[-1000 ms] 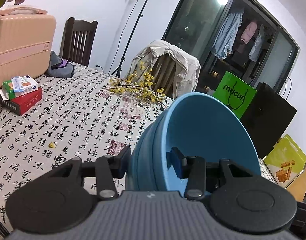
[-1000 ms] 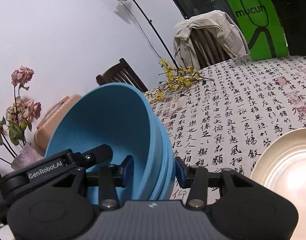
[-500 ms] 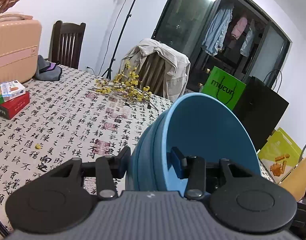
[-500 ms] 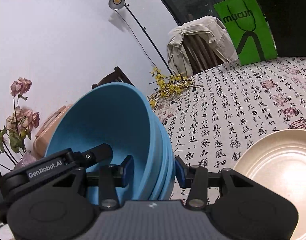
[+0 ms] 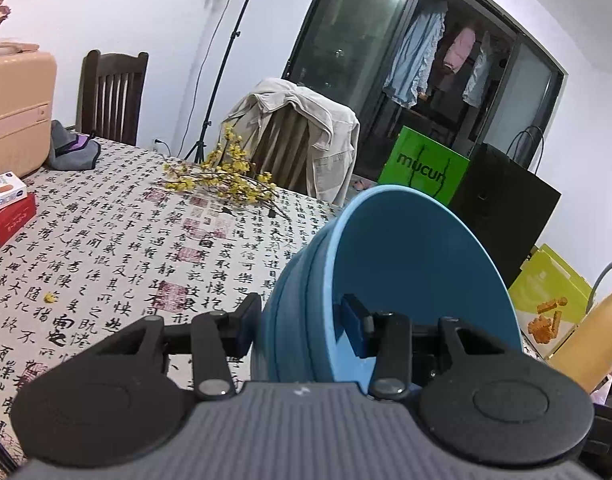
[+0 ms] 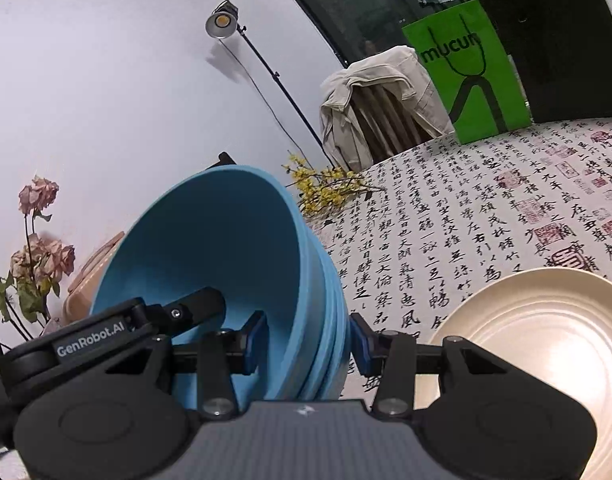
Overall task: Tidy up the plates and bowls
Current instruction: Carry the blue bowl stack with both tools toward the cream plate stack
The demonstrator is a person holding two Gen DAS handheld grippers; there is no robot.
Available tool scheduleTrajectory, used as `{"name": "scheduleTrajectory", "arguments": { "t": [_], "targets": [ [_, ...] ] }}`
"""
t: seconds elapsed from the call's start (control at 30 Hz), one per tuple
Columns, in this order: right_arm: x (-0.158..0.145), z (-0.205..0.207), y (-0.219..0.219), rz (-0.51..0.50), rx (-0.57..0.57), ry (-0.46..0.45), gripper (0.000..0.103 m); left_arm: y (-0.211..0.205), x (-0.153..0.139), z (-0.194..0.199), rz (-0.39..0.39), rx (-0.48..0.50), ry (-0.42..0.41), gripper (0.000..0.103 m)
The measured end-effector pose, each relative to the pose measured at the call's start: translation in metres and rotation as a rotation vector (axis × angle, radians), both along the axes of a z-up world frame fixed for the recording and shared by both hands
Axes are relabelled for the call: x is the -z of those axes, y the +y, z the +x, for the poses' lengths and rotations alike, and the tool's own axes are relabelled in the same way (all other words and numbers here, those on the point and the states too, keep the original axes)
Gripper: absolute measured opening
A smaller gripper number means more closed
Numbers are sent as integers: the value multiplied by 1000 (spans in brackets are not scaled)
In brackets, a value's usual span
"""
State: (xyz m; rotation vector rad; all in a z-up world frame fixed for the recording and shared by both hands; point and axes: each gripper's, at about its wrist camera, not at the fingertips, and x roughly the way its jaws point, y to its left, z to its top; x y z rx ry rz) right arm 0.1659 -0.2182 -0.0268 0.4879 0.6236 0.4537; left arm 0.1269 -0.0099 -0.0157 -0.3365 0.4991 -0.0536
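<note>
Both my claws have slid sideways along the calligraphy tablecloth (image 5: 106,248) with the stack of blue bowls (image 5: 406,280) since a second ago, so the cream plate (image 6: 546,340) shows way more of itself now on the right wrist cam. Grip hasn't changed: my left gripper (image 5: 302,320) is clamped on one side of the stack's rims, one pad inside the top bowl and one outside. My right gripper (image 6: 306,340) pinches the opposite side the same way. Stack's tilted and held up off the cloth, just beside the plate. Yellow flower sprig (image 5: 222,180) lies well beyond the plate.
</note>
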Motion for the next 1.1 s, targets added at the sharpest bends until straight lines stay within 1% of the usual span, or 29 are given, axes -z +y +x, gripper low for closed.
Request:
{"name": "scheduleTrajectory", "arguments": {
  "t": [0.5, 1.1],
  "targets": [
    [3, -7, -34, 11, 69, -4, 44, -33, 2, 7, 15, 69, -1, 44],
    [12, -15, -68, 22, 141, 12, 44, -66, 12, 19, 24, 135, 17, 44]
  ]
}}
